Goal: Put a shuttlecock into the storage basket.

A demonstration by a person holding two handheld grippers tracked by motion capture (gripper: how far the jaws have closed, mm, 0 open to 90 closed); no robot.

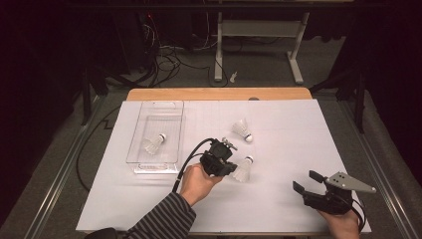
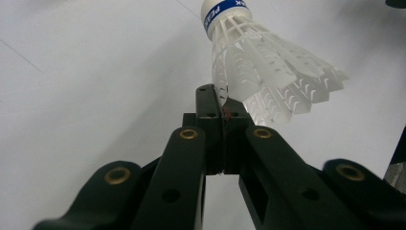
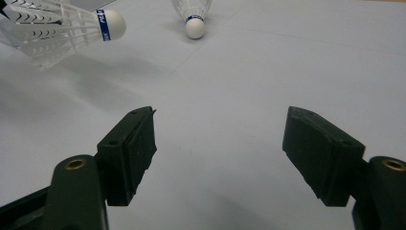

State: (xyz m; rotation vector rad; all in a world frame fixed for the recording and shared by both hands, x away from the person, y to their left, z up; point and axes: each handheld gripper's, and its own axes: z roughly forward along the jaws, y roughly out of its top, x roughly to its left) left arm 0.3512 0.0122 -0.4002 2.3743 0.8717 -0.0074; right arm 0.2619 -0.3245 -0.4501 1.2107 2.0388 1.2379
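Item: shuttlecock (image 2: 258,62), feather edge pinched in my closed left gripper (image 2: 222,108), cork pointing to twelve o'clock, skirt flaring to three; clear bin (image 1: 158,137) at nine o'clock; right gripper (image 3: 220,153) agape, idle.

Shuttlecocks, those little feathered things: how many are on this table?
3. One shuttlecock in the tray lies inside the clear tray at left. One far shuttlecock lies loose mid-table. One held shuttlecock is pinched by its feather edge in the left gripper.
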